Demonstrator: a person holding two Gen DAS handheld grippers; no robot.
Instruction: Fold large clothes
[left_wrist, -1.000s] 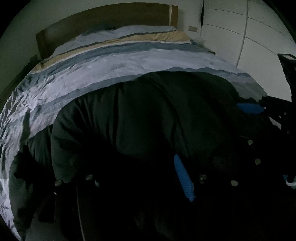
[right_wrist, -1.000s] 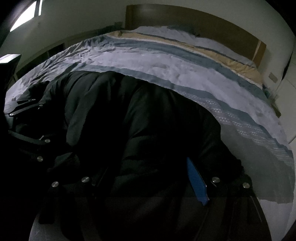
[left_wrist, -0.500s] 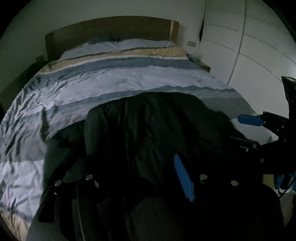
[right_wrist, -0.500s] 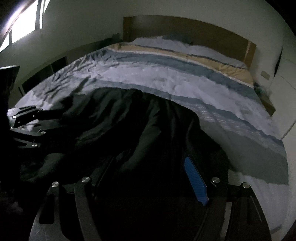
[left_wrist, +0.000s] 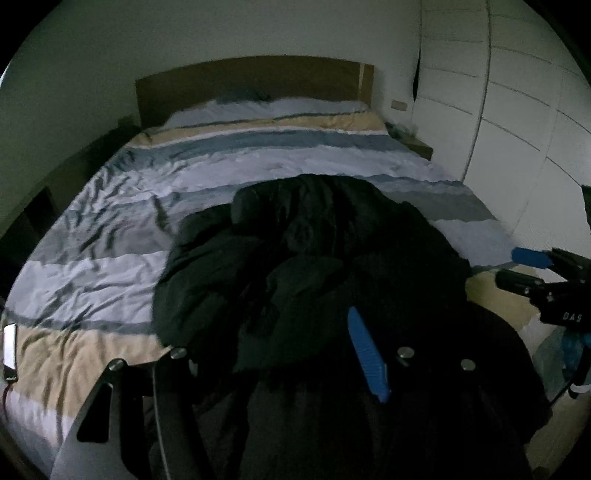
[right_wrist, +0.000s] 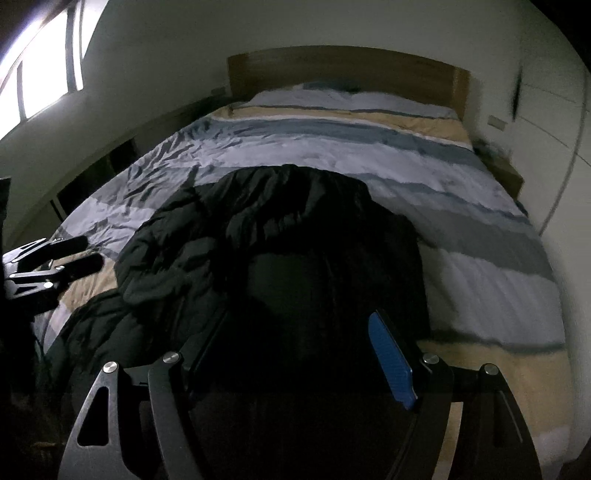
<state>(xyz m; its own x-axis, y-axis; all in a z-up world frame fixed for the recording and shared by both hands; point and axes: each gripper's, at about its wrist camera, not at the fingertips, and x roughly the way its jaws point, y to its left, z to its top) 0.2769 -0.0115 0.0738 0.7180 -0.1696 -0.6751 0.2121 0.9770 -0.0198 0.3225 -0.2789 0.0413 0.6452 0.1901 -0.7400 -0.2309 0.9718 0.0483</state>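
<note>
A large black padded jacket (left_wrist: 314, 258) lies crumpled on the foot half of the bed; it also shows in the right wrist view (right_wrist: 280, 236). My left gripper (left_wrist: 269, 339) is open above its near hem, blue pad (left_wrist: 365, 350) visible. My right gripper (right_wrist: 291, 339) is open over the jacket's near edge, blue pad (right_wrist: 391, 358) visible. Neither holds cloth. Each gripper shows in the other's view, the right (left_wrist: 532, 267) and the left (right_wrist: 79, 254), fingers apart.
The bed has a striped blue, white and tan duvet (left_wrist: 240, 162) and a wooden headboard (left_wrist: 251, 81). White wardrobe doors (left_wrist: 509, 122) stand on the right. A window (right_wrist: 40, 77) is on the left wall. A small bright object (left_wrist: 9, 347) lies at the bed's left edge.
Both grippers have pulled back and up from the jacket toward the bed's foot. The jacket has dropped out of them and now lies bunched, with more duvet showing.
</note>
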